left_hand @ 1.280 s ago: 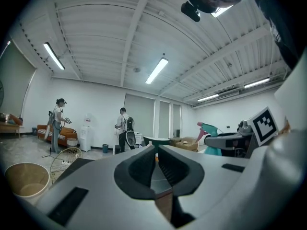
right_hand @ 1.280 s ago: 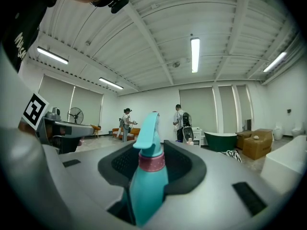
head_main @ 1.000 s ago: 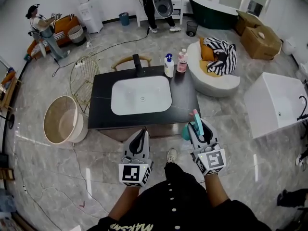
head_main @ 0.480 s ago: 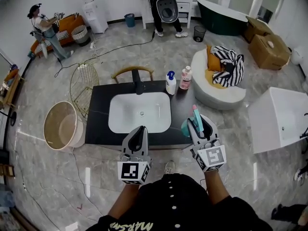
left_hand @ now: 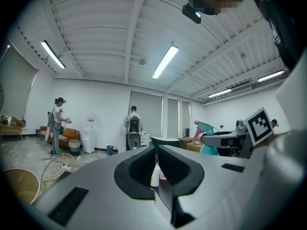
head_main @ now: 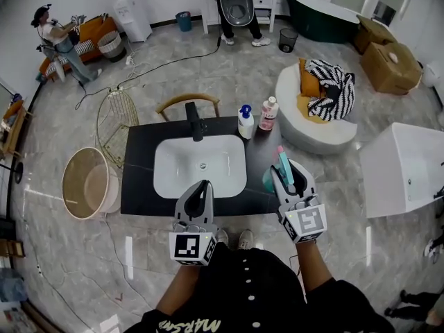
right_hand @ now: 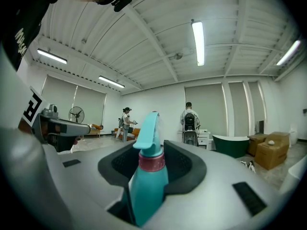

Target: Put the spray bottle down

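The teal plastic spray bottle [head_main: 281,166] is clamped in the right gripper [head_main: 287,175]. From where I stand, it hangs over the near right corner of the black stone-look counter [head_main: 139,186], just right of the white rectangular basin [head_main: 201,165]. In the right gripper view the two dark padded jaws press on the bottle's [right_hand: 147,176] shoulders from either side. Its pinkish-red collar and trigger head rise above them, so its long axis is upright and its base points down toward the counter top.

The left gripper [head_main: 202,188] hovers at the counter's near edge in front of the basin. Its jaws are drawn together to a thin slit and nothing is gripped between them. Through that slit the left gripper view [left_hand: 157,153] shows only the two far bottles.

What the coming move turns on, as I judge it, is the bare strip of black top straight ahead of the right gripper and below it. This strip lies between the basin's right rim and the counter's right edge. At its far end stand a white pump bottle with a blue top [head_main: 245,121] and a pink bottle with a white cap [head_main: 268,114], beside the black faucet [head_main: 193,120]. They are well apart from the held bottle. The right hand is the only one placed to set the bottle down, and lowering it upright should land the base flat. I cannot tell how high the base sits above the surface.
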Available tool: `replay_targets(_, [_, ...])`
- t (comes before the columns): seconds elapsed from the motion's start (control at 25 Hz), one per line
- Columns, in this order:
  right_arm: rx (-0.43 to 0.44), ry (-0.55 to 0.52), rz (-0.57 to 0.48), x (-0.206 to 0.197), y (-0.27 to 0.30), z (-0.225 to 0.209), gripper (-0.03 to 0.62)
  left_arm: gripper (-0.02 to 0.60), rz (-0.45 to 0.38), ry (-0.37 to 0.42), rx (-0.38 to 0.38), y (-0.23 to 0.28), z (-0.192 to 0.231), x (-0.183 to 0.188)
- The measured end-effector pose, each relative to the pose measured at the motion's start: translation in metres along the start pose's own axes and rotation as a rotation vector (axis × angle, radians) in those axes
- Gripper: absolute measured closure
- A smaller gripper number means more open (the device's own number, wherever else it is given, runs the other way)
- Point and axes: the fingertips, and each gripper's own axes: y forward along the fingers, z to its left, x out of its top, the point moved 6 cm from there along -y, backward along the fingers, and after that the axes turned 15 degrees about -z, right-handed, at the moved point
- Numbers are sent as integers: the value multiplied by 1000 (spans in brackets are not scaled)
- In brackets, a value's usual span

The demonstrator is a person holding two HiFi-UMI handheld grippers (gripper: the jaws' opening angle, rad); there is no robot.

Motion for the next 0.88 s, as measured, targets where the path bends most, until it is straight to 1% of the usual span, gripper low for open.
replay_targets(0.28, [-41,-14,23,-12,23,-1,454,554,28,-12,-36,18,22,-7])
replay_targets(0.4, [-50,-19,35,-24,34,-2,454,554,26,-11,-47,26,32,-11])
replay_targets(0.52, [-52,-17,48,-40,42,-1,454,554,52,-20,-60,28,38,-20])
replay_targets(0.68, [-33,-28,65,-65,61,-5,454,554,87,-41,-115,38,34,-39])
replay_targets(0.76, [-26,-28,72,-83,73,-12,454,554,102,-49,-129,47,32,-52])
replay_targets(0.88, [-28,-5,107,-110,76,-12,454,554,169,-86,-136,44,30,-70])
